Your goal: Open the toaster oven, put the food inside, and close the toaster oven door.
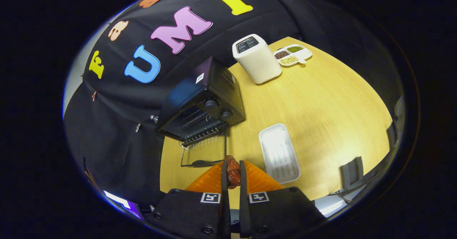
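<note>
Holding a reddish-brown piece of food [232,173] between the fingers; gripper [232,174] is closed down narrow, both fingers pressing on the piece, which sticks out a little past the tips. Food is lifted above the wooden table [321,99], short of the toaster oven [200,103], whose glass door [204,153] is already dropped open, lying flat just ahead of the fingertips. Wire rack visible inside the cavity; two knobs on the panel beside it.

Step in hand, as judged: carry food in over the door and onto the rack. To do well: keep the squeeze steady, clear the door's front edge, enter level through the middle of the opening, set down well inside so the door can swing up without catching. Release only once the piece rests on the rack.

Empty white tray [279,153] just beside the fingers. Further off: white toaster [256,58], sectioned dish of beans [292,55]
</note>
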